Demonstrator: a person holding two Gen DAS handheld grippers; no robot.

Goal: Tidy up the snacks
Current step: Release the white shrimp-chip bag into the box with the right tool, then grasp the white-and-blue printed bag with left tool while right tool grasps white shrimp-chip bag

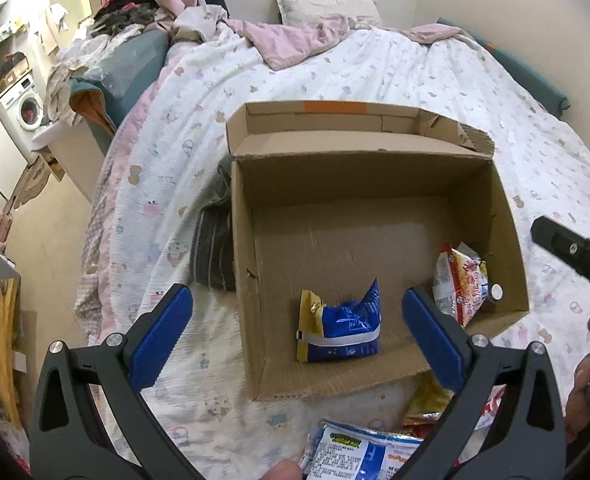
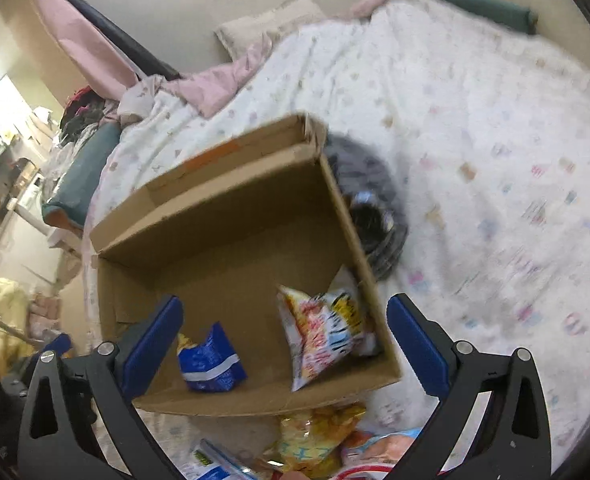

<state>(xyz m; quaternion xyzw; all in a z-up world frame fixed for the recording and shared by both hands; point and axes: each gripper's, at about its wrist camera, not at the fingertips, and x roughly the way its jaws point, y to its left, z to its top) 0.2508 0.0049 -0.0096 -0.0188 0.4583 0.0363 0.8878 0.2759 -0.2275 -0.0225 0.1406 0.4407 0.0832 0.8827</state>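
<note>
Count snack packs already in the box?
2. A blue pack lies near the front middle of the box; a red-and-yellow pack leans in the front right corner. Nothing else shows inside.

Blue snack bag (image 1: 341,330) and seemingly red-yellow one (image 1: 461,284) lie inside cardboard box (image 1: 375,184).

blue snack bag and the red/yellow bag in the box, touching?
Apart. The right wrist view shows bare cardboard floor between the blue snack bag and the red/yellow bag inside the cardboard box; the left wrist view shows the same gap.
</note>
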